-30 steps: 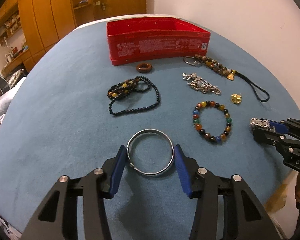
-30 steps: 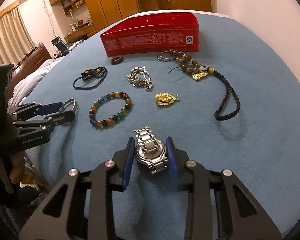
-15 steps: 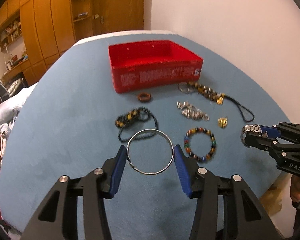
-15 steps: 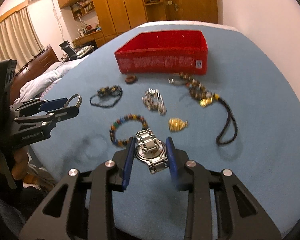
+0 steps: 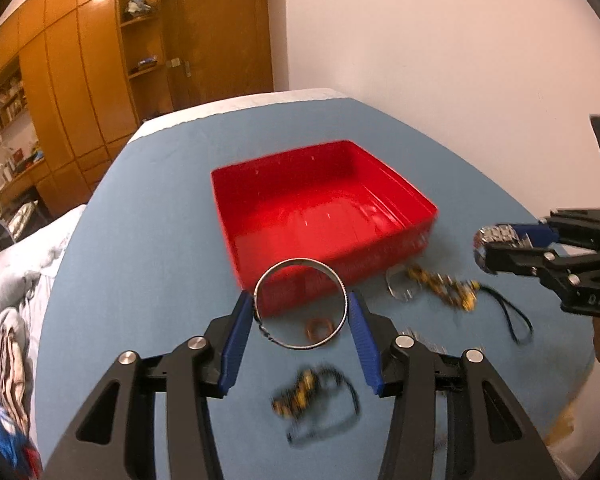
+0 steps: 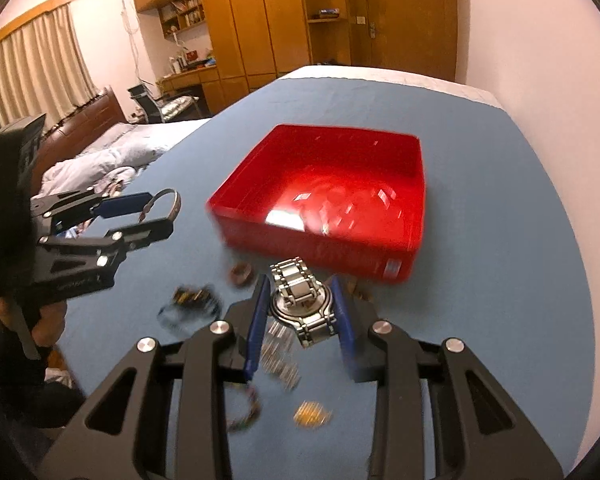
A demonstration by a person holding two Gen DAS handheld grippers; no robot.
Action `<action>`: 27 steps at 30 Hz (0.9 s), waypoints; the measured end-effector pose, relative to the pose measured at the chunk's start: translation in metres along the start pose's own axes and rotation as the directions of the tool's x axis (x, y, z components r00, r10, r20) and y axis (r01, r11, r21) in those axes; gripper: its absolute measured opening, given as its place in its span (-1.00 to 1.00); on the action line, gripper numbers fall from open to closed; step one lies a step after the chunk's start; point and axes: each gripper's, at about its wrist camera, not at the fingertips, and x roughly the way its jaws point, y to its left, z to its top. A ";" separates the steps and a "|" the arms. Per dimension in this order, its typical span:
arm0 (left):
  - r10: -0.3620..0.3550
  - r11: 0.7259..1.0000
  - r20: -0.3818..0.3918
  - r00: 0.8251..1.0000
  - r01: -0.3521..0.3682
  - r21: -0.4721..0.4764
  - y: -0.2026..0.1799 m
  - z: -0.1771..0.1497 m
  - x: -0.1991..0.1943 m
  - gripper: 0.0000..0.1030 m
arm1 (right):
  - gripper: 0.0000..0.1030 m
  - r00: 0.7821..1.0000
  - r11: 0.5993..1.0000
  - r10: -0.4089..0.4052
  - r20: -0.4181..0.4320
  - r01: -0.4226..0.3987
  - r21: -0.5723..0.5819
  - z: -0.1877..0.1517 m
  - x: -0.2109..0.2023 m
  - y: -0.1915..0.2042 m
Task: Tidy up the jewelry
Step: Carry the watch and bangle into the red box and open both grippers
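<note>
**Bangle and watch held above the blue surface**

Jaws of the left gripper (image 5: pixel 300 312) are partly closed on a silver bangle (image 5: pixel 300 304), pads pressing its sides. The right gripper (image 6: pixel 302 312) pinches a steel watch (image 6: pixel 302 300) between narrower jaws. Below and behind both lie blurred beads (image 5: pixel 312 396), a brown ring (image 5: pixel 319 327) and a gold pendant (image 6: pixel 312 414) on the surface (image 5: pixel 148 240). Just beyond the jaws sits the red box (image 5: pixel 320 208).
</note>
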 end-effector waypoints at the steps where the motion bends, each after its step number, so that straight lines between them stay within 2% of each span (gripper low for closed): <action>1: -0.006 1.000 -0.008 1.000 0.006 -0.004 0.004 0.013 0.013 -0.05 | -0.41 1.000 1.000 -0.008 -0.009 0.008 0.002 0.012 0.009 -0.005; 4: -0.038 0.999 -0.039 0.999 0.038 -0.008 0.011 0.042 0.050 -0.05 | -0.41 0.997 0.999 -0.022 -0.072 0.024 0.028 0.049 0.052 -0.024; 6: -0.032 0.999 -0.057 0.998 0.032 -0.011 0.013 0.057 0.075 -0.05 | -0.41 0.991 0.998 -0.042 -0.124 0.048 0.046 0.069 0.086 -0.036; 11: -0.044 0.999 -0.169 0.985 0.039 -0.033 0.016 0.069 0.152 -0.05 | -0.41 0.962 0.993 -0.078 -0.262 0.098 0.066 0.087 0.161 -0.059; 13: -0.044 0.999 -0.211 0.976 0.037 -0.039 0.017 0.069 0.174 -0.05 | -0.41 0.952 0.992 -0.099 -0.290 0.119 0.052 0.089 0.176 -0.060; 15: -0.052 0.998 -0.234 0.971 0.046 -0.032 0.016 0.065 0.184 -0.03 | -0.41 0.946 0.991 -0.117 -0.303 0.133 0.032 0.091 0.181 -0.058; 17: -0.030 1.000 -0.223 0.974 0.029 -0.008 0.013 0.064 0.185 0.05 | -0.38 0.941 0.989 -0.134 -0.309 0.145 0.015 0.094 0.184 -0.058; 18: -0.032 0.999 -0.219 0.975 0.032 -0.005 0.013 0.064 0.185 0.16 | -0.38 0.941 0.988 -0.144 -0.307 0.153 0.008 0.095 0.185 -0.057; 20: -0.032 0.999 -0.210 0.977 0.032 -0.005 0.012 0.064 0.184 0.20 | -0.37 0.941 0.986 -0.159 -0.300 0.166 0.001 0.095 0.182 -0.055; 24: -0.042 0.999 -0.207 0.977 0.041 -0.011 0.017 0.060 0.175 0.20 | -0.36 0.947 0.987 -0.147 -0.285 0.160 0.024 0.094 0.169 -0.066; 27: -0.044 0.999 -0.175 0.983 0.043 -0.011 0.025 0.052 0.147 0.20 | -0.33 0.963 0.989 -0.126 -0.240 0.141 0.044 0.082 0.137 -0.070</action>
